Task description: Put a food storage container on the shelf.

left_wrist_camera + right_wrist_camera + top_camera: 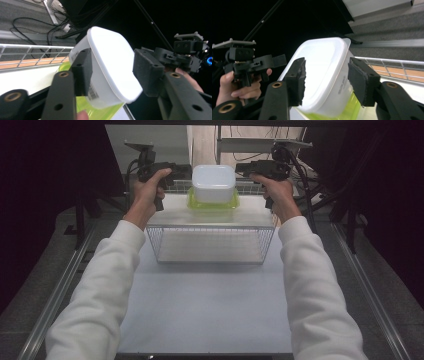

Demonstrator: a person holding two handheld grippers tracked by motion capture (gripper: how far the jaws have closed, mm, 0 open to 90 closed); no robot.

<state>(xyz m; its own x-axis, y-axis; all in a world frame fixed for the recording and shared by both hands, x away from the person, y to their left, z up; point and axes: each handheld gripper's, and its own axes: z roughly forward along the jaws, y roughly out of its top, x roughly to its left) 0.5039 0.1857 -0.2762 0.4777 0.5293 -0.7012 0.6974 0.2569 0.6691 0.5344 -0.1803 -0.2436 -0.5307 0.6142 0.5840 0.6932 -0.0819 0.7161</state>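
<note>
We stand at the tabletop (205, 305) with a pair of tongs in each hand, both raised to a white lidded container (214, 182) that sits inverted on a lime-green tub (213, 202) on top of a wire basket (210, 244), at twelve o'clock from us. The left tongs (172, 170) come in from nine o'clock of the container, the right tongs (245, 169) from three o'clock. Both pairs stand open around it: in the left gripper view the container (110, 65) lies between the pads with a gap at the far pad, and in the right gripper view the container (324, 75) likewise sits between two spread pads, neither visibly pressing.

We judge the step to be a two-sided hold or release of the white container. To do it well we would keep both pairs level with each other, square the pads to the container's flat sides below the lid rim, and close or part them together, so it neither tilts nor drags the green tub off the basket.

The high view gives the stack's place on the basket and both sleeves; it cannot settle the pad gaps. The left gripper view shows a barcode label (93, 93) on the container's wall and the green tub (100, 111) beneath. The right gripper view shows embossed lettering on the opposite wall and the other hand (237, 87) beyond
</note>
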